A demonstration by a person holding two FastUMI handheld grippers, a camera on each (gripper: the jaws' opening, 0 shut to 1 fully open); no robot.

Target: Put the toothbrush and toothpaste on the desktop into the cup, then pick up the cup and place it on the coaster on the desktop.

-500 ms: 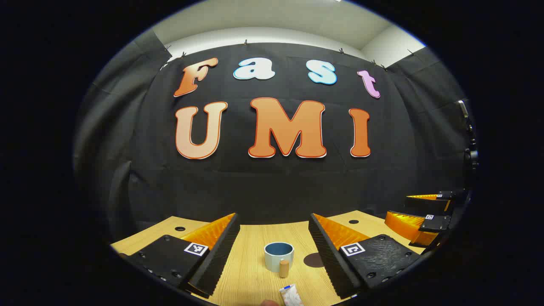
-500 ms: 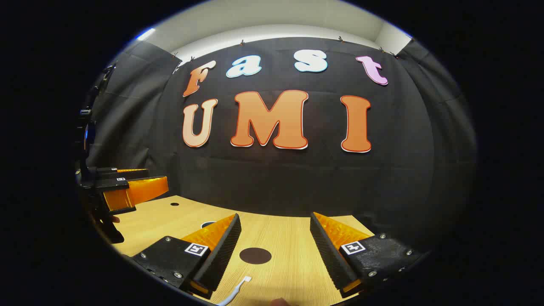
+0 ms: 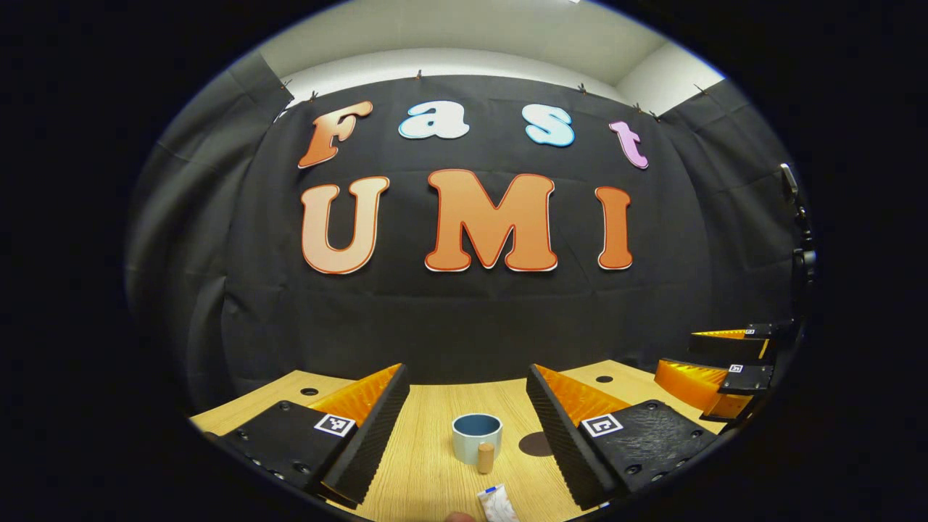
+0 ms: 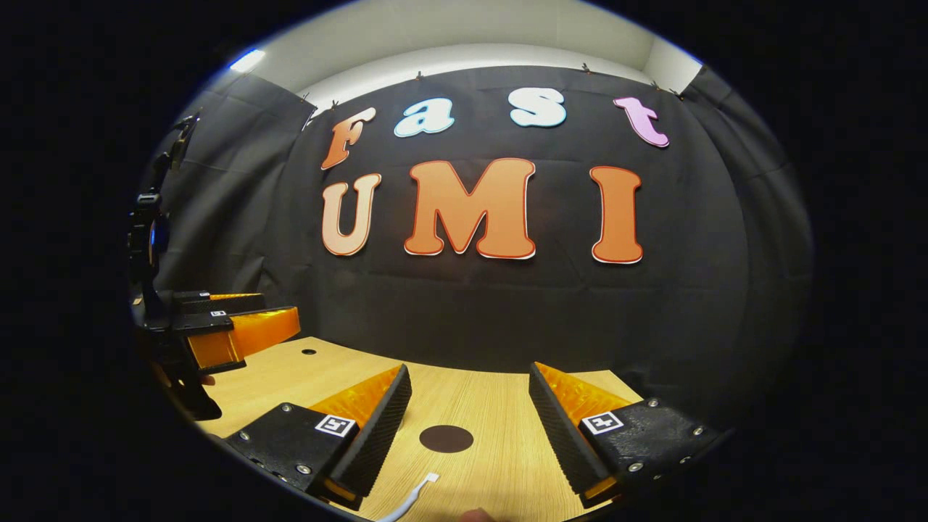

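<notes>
Nothing's begun: toothpaste [image 3: 497, 502] and toothbrush [image 4: 412, 499] lie at bottom frame, cup [image 3: 476, 437] empty off the coaster [image 4: 446, 438], both grippers [image 3: 467, 413] [image 4: 470, 413] spread wide, holding nothing.

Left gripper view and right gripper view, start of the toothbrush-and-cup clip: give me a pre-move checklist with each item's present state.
1. Left gripper open, nothing between its fingers: ok.
2. Right gripper open, nothing between its fingers: ok.
3. Cup upright on the desktop, mouth open, nothing seen inside: ok.
4. Toothpaste lying near the cup, apart from it, not yet picked up: ok; its full length is cut off at the view's edge.
5. Toothbrush lying on the desktop ahead of the right gripper: ok; head end visible, the rest cut off.
6. Coaster bare, nothing on it: ok.
</notes>
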